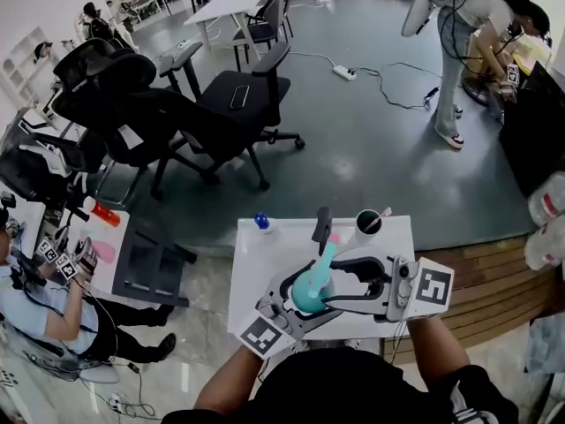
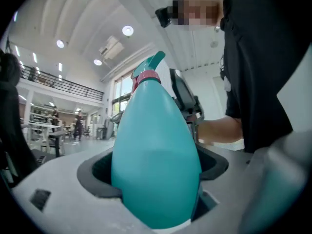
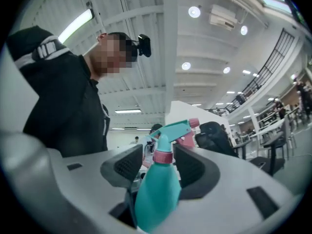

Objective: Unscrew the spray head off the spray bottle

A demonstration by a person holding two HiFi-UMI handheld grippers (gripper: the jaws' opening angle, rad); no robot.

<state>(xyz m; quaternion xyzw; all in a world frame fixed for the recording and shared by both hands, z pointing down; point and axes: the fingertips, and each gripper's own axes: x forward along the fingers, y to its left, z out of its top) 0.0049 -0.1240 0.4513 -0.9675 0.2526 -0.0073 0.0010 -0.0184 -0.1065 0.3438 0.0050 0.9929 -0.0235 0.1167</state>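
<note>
A teal spray bottle [image 1: 311, 291] with a pink collar and teal spray head [image 1: 327, 253] is held tilted above the white table [image 1: 265, 268]. My left gripper [image 1: 300, 300] is shut on the bottle's wide body [image 2: 156, 165], which fills the gap between its jaws in the left gripper view; the spray head [image 2: 148, 69] points away. My right gripper [image 3: 155, 165] comes in from the right and stands open around the neck. Its pads [image 3: 129, 165] flank the pink collar [image 3: 163, 156] with a gap on the left side. The trigger head [image 3: 171, 129] rises above the jaws.
A small blue-capped bottle [image 1: 262, 223] and a dark cup [image 1: 368, 223] stand at the table's far edge. Black office chairs [image 1: 177, 104] stand beyond, a wooden platform [image 1: 477, 281] lies to the right. One person sits at the left [image 1: 44, 307]; another bends over at the far right [image 1: 468, 34].
</note>
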